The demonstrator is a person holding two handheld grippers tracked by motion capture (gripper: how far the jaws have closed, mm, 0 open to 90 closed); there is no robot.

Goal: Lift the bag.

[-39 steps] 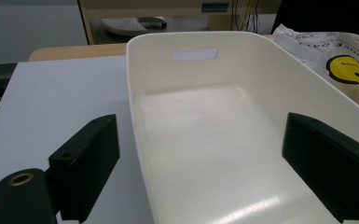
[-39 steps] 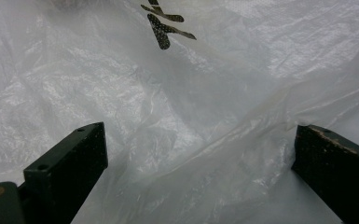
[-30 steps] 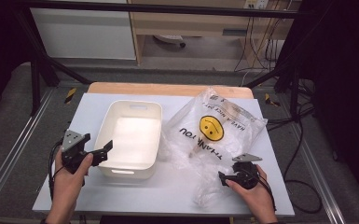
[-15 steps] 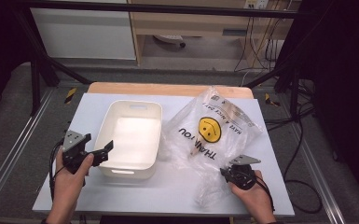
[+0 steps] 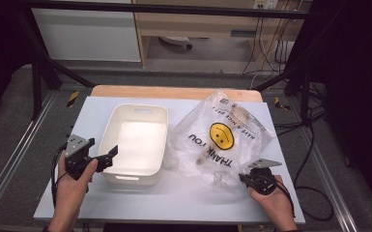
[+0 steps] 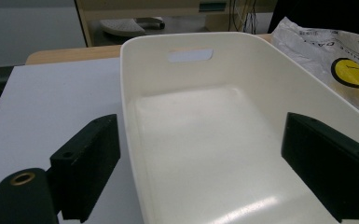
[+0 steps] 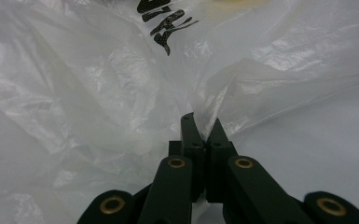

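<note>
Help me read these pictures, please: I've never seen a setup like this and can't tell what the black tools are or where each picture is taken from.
No robot arm here: a person sits at a white table and holds a black two-jaw hand gripper in each hand. The wide picture comes from a fixed camera above the table. The other two come from small cameras riding on the grippers, each looking along its own jaws.

On the table lie an empty cream plastic tub with handle slots and a crumpled clear plastic bag printed with a yellow smiley face.

The left gripper is open, its jaws standing on either side of the tub's near corner, not pressing it. The right gripper has just closed its jaws; its own view shows them pinching a fold of the bag's near edge.
</note>
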